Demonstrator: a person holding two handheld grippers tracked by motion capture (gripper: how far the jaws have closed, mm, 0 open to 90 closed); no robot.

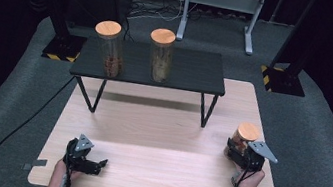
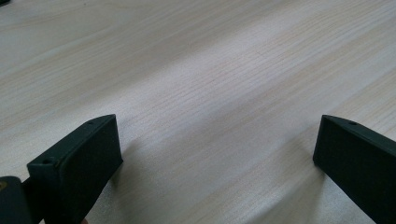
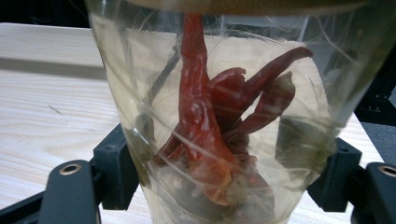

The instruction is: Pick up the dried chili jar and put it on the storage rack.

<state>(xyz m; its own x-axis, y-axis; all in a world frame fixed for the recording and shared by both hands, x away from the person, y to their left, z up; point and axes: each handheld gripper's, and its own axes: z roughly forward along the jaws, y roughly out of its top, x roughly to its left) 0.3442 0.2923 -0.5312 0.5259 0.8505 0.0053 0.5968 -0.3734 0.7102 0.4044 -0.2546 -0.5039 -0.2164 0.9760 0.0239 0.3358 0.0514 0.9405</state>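
Glass jar (image 3: pixel 224 116) in right gripper (image 3: pixel 224 179)

No words, labels, brand names or numbers are showing anywhere that can be read. The only sign-like marks are yellow and black warning stripes, sitting on the two black stand feet (image 1: pixel 62 50) (image 1: pixel 282 81) on the floor, one behind each far corner of the table (image 1: pixel 152 172).
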